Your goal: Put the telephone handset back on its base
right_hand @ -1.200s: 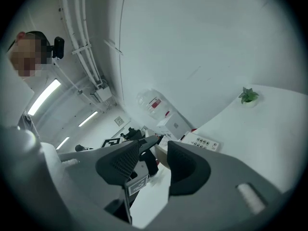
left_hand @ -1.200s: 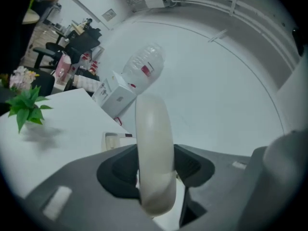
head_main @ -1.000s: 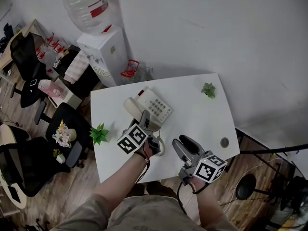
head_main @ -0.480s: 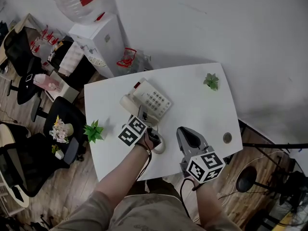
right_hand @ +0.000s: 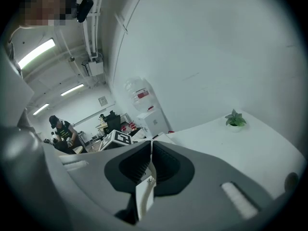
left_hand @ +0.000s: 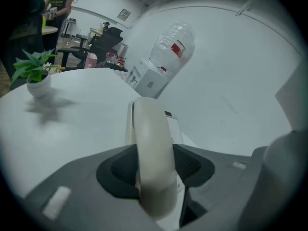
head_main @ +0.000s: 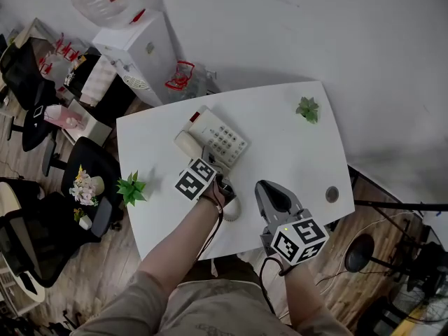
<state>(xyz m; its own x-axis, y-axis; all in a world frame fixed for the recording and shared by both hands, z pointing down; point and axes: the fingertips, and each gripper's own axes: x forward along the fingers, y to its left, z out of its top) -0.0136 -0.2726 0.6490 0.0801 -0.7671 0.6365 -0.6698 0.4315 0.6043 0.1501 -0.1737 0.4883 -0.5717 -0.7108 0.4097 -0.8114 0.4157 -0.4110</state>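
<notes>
The white telephone base (head_main: 222, 142) with its keypad sits on the white table (head_main: 294, 156). My left gripper (head_main: 210, 165) is shut on the cream handset (head_main: 187, 145), whose far end lies over the base's left side. In the left gripper view the handset (left_hand: 151, 138) runs lengthwise between the jaws of that gripper (left_hand: 155, 165), with the base (left_hand: 172, 124) just behind it. My right gripper (head_main: 269, 189) hovers near the table's front edge. Its jaws have just been closing, and the right gripper (right_hand: 151, 150) now has its pads together. A bit of coiled cord (right_hand: 146, 186) shows below them; I cannot tell whether it is pinched.
Small potted plants stand at the table's left edge (head_main: 131, 187) and far right corner (head_main: 306, 108). A dark round disc (head_main: 332, 193) lies by the right edge. A water dispenser (head_main: 136, 44) and office chairs (head_main: 87, 180) stand left of the table.
My left gripper has sunk with the handset and come closer to the base. The right gripper's jaws have come together, and it has shifted slightly.
</notes>
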